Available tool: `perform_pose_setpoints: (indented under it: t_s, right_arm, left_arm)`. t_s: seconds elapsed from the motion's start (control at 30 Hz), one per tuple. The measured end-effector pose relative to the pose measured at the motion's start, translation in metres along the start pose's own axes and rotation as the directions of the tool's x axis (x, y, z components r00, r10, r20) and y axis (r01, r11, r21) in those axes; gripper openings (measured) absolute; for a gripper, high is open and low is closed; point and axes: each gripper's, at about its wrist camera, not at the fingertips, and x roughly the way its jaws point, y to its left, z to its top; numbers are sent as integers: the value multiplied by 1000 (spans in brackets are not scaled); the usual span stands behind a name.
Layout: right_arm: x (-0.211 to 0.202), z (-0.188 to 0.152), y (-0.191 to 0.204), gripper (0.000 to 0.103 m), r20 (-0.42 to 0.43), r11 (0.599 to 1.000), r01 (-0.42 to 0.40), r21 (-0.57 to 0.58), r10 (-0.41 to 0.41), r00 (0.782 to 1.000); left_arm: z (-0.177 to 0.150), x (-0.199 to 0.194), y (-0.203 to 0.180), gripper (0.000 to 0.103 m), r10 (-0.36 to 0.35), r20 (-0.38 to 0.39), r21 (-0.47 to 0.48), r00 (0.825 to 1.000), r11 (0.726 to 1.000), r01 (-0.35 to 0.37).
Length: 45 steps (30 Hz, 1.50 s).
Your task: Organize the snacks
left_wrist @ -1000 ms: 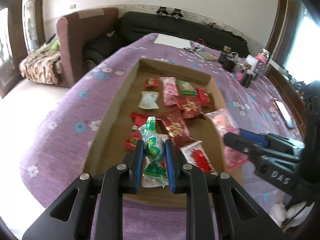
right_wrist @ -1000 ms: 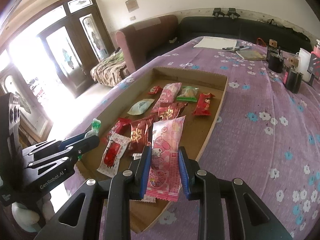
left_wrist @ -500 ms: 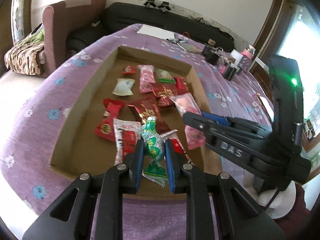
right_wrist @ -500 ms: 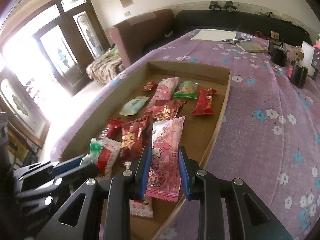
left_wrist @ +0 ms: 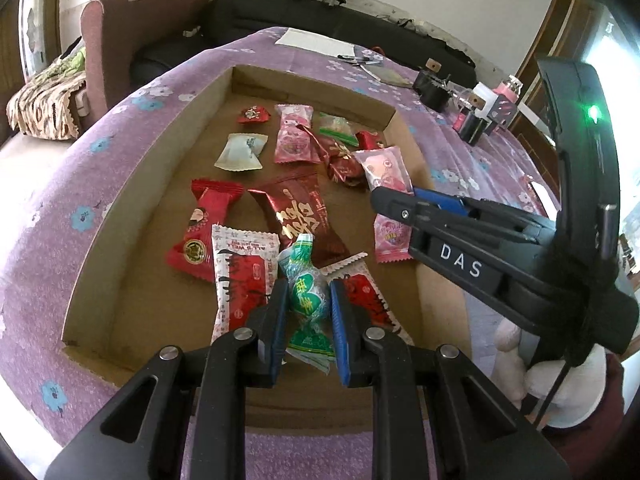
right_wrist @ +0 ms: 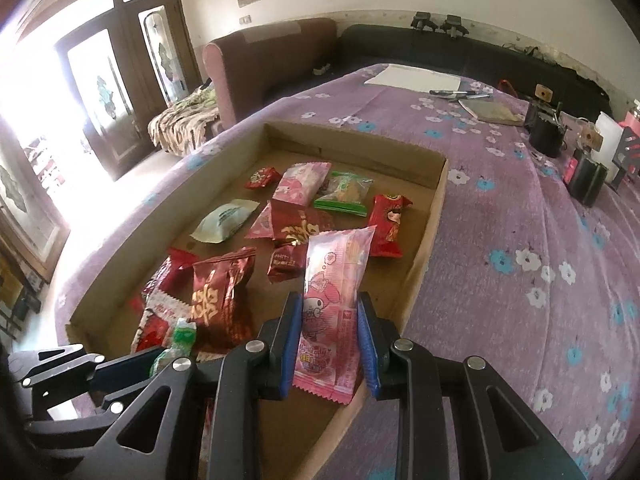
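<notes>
Green twist-wrapped candy [left_wrist: 307,292], crinkly and translucent with a pale heart patch and green characters, pinched between the blue-padded fingers of the left gripper [left_wrist: 308,316], held just above the near end of the cardboard tray [left_wrist: 132,184]. Twisted ends fanning out above and below the grip. Jaws clamped tight on the middle of the sweet.

Pink pouch [right_wrist: 334,304], long and flat, cartoon rabbit face printed on it, zigzag seal at the bottom, gripped by its lower half in the right gripper [right_wrist: 329,344]. Upper half standing up and tilted slightly right, over the tray's right-hand edge. Jaws closed on it, wrapper squeezed between the pads.

Down in the tray, spread over the brown floor: glossy dark red foil bag with gold characters [left_wrist: 300,216], red candy pack with a small figure on it [left_wrist: 204,228], white-and-red sachet [left_wrist: 244,276] right beside the green sweet, pale mint pillow pack [left_wrist: 241,153], second pink pouch [left_wrist: 294,138] further back, green-edged clear packet [left_wrist: 338,129], small red sweet [left_wrist: 253,115] near the far left corner.

Purple flowered cloth [right_wrist: 520,240] under the tray, black holders [right_wrist: 544,132] well apart at the far right.
</notes>
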Motion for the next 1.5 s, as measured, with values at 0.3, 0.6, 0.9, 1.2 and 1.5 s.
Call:
perform_pose_setpoints:
  t_s: [0.3, 0.6, 0.9, 1.2, 1.5]
  right_arm:
    - [-8, -5, 0, 34, -38, 996, -71, 46, 73, 997]
    - [-49, 5, -10, 48, 102, 989, -101, 106, 90, 991]
    - [4, 37, 15, 12, -19, 1000, -13, 11, 13, 1000]
    - [13, 45, 12, 20, -37, 998, -25, 65, 27, 999]
    - [21, 26, 46, 24, -124, 984, -176, 32, 179, 976]
  left_arm:
    - [1, 4, 0, 28, -4, 1, 12, 1000, 1000, 4]
    - [5, -39, 27, 48, -80, 59, -78, 995, 993, 85]
    - [4, -53, 60, 54, -68, 113, -158, 991, 984, 85]
    - [-1, -49, 80, 54, -50, 102, -206, 994, 976, 71]
    - [-3, -51, 66, 54, -57, 95, -179, 994, 981, 73]
